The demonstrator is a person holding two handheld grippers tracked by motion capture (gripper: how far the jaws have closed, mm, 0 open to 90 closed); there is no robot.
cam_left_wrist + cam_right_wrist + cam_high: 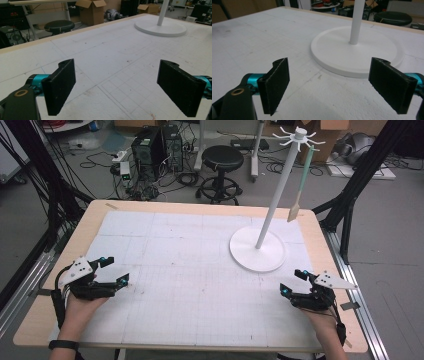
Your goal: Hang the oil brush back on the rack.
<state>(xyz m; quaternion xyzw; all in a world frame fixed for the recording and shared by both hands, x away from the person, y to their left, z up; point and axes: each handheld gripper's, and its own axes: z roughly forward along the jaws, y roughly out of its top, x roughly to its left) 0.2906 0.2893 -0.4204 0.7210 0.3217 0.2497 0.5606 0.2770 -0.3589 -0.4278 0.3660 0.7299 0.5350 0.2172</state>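
**Grippers low and empty, spatula on the rack**

White gridded matting covers the table (pixel 60 320), which gives the stand (pixel 257 249) a flat footing. High view: a spatula (pixel 302 185) hangs from the stand's top hooks, clear of the mat. The left gripper (pixel 114 271) rests well left of the stand, the right gripper (pixel 292 281) just in front of its base; both hold nothing.

Left gripper view: jaws wide apart, stand far off.

Right gripper view: jaws wide apart, base (pixel 357 51) close ahead.
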